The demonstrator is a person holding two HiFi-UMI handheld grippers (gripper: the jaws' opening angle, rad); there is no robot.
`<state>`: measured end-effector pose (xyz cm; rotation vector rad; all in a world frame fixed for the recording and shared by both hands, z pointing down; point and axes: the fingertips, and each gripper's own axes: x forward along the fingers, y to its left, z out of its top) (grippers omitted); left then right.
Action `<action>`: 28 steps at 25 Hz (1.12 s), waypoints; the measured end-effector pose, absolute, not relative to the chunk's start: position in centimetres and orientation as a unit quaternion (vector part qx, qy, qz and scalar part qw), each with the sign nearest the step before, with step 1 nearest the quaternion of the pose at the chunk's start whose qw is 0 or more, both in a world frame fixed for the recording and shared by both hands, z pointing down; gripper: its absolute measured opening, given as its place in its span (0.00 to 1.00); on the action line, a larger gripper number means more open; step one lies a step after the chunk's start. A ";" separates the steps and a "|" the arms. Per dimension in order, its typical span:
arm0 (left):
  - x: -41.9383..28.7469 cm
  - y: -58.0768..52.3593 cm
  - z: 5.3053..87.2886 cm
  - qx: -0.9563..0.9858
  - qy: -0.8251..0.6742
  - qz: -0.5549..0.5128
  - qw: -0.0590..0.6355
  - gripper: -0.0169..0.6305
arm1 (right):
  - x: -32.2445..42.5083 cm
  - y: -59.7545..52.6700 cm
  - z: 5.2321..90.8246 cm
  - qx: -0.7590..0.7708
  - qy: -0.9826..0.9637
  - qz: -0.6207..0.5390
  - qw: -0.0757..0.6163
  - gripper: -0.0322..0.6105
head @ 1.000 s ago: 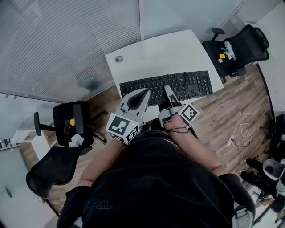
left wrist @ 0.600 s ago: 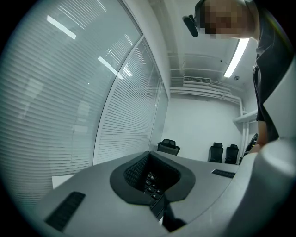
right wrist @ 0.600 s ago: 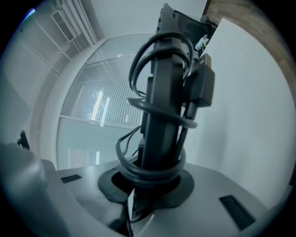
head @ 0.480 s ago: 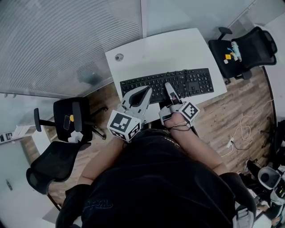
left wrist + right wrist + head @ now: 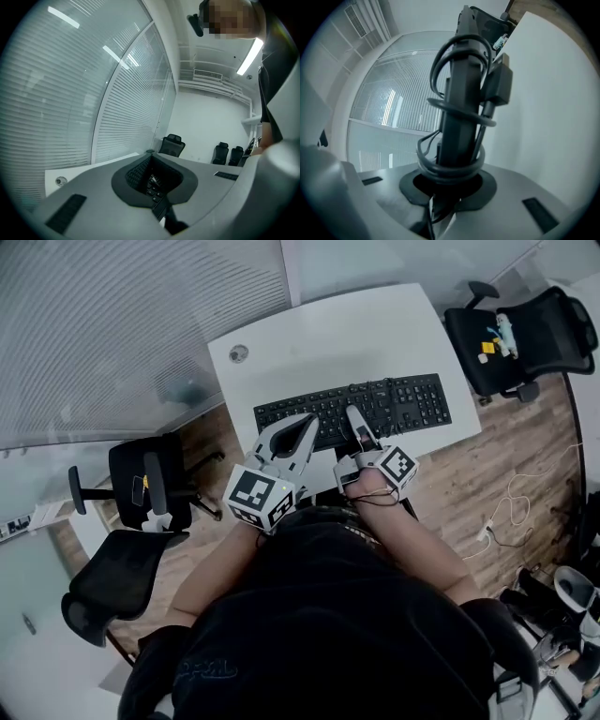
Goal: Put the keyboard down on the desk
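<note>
A black keyboard (image 5: 394, 404) lies lengthwise over the near part of the white desk (image 5: 347, 334); whether it rests on the top I cannot tell. My left gripper (image 5: 298, 427) is shut on its near edge toward the left end, and keys (image 5: 152, 182) show in the gap of the left gripper (image 5: 152, 159). My right gripper (image 5: 356, 420) is shut on the near edge around the middle. In the right gripper view the keyboard (image 5: 459, 108) stands edge-on between the jaws of the right gripper (image 5: 447, 180), its cable (image 5: 454, 168) coiled round it.
A round grommet (image 5: 238, 353) sits in the desk's far left corner. A black office chair (image 5: 525, 334) with small items on its seat stands at the right. Two more chairs (image 5: 141, 493) (image 5: 112, 587) stand at the left by the glass wall. Cables (image 5: 516, 512) lie on the wood floor.
The head view has shifted a little, so desk and keyboard sit slightly higher in frame. Both grippers keep the same hold on the keyboard.
</note>
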<state>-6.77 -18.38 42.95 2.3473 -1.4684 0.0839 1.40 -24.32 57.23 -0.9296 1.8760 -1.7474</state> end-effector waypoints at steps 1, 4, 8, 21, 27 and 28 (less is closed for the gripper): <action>-6.7 -18.7 43.3 0.832 -0.521 0.032 0.188 0.05 | 1.5 -24.7 57.7 -0.335 0.674 -0.626 0.203 0.18; -6.4 -19.9 44.4 0.828 -0.522 0.037 0.200 0.05 | 1.6 -26.0 58.5 -0.334 0.667 -0.635 0.201 0.17; -5.6 -21.7 45.7 0.826 -0.519 0.039 0.216 0.05 | 2.3 -27.2 60.0 -0.335 0.659 -0.644 0.195 0.18; -5.3 -25.2 50.2 0.818 -0.515 0.061 0.250 0.05 | 2.9 -30.0 65.3 -0.353 0.646 -0.658 0.158 0.18; -5.4 -26.3 51.9 0.812 -0.516 0.066 0.266 0.05 | 2.7 -31.0 67.7 -0.356 0.633 -0.670 0.151 0.18; -5.6 -26.4 52.1 0.810 -0.516 0.067 0.269 0.05 | 2.5 -31.1 68.0 -0.354 0.631 -0.672 0.154 0.18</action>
